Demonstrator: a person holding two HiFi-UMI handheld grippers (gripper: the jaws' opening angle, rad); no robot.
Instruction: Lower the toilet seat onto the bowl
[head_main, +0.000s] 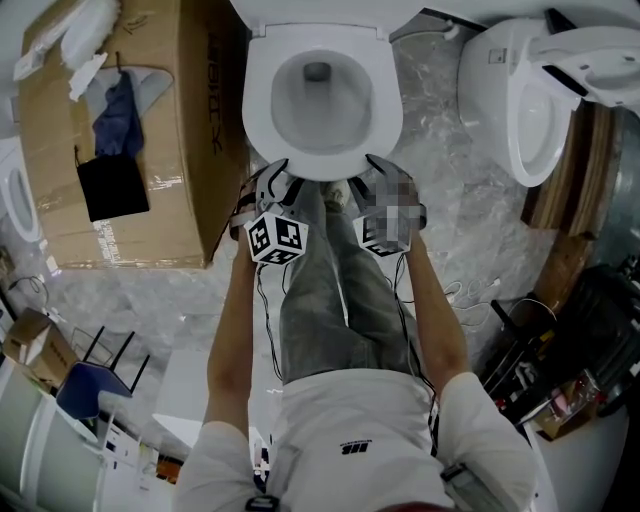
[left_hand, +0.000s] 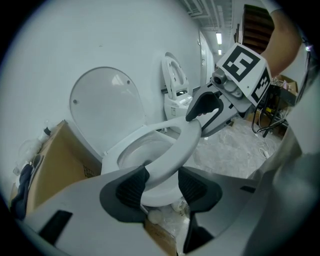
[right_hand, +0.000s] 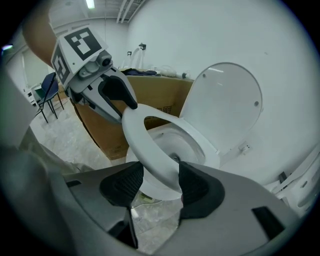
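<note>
The white toilet seat (head_main: 258, 120) lies low over the bowl (head_main: 320, 100), and its lid (left_hand: 107, 110) stands upright against the wall. Both grippers are at the seat's front edge. In the left gripper view the seat's (left_hand: 185, 142) front rim passes between the jaws of my left gripper (left_hand: 162, 182), with a thin gap at one pad. My right gripper (right_hand: 160, 182) straddles the rim (right_hand: 145, 145) the same way, its pads close beside the rim but not pressing on it. In the head view the left gripper (head_main: 278, 180) and the right gripper (head_main: 380, 172) sit side by side.
A large cardboard box (head_main: 150, 150) stands close to the left of the toilet. A second toilet (head_main: 530, 90) is at the right. The person's legs (head_main: 330, 290) are just in front of the bowl. Cables (head_main: 470, 295) lie on the floor at the right and a blue chair (head_main: 85, 385) at the lower left.
</note>
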